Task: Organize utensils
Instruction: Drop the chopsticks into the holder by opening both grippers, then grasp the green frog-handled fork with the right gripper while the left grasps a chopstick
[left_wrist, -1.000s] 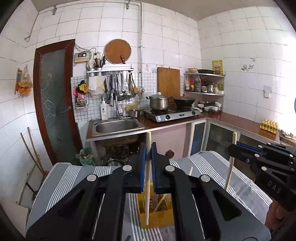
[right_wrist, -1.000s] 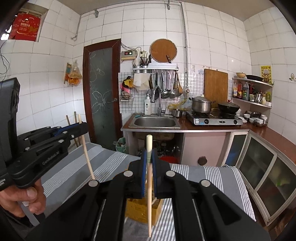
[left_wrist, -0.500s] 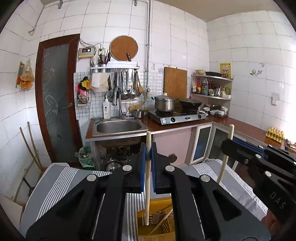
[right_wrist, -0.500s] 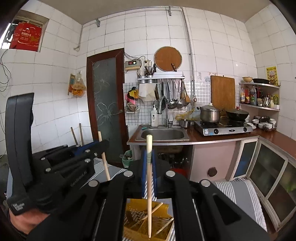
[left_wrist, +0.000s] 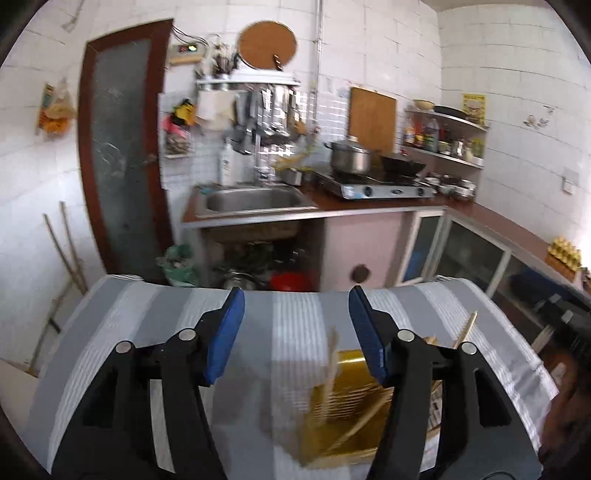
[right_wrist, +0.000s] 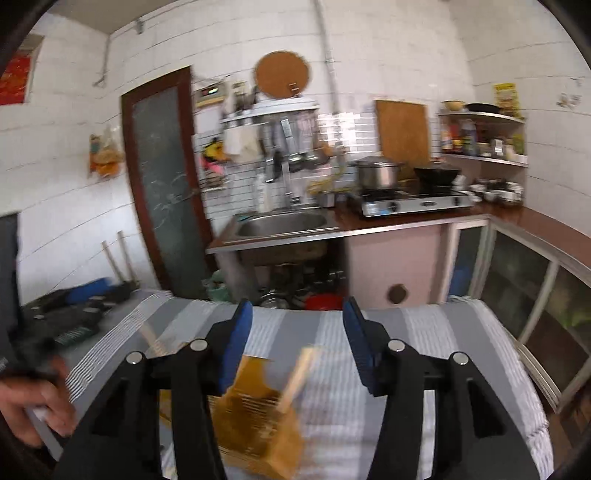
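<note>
The left gripper has just been opening, jaws apart and empty; its chopstick stands in the yellow holder on the striped cloth. The right gripper, likewise just parted, should lift clear without nudging its leaning chopstick. Nothing blocks either.

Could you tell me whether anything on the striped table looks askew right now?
Yes: the chopsticks in the yellow basket lean at different angles, crossing rather than standing together. The basket looks tilted in the right wrist view, though blur makes that uncertain.
</note>
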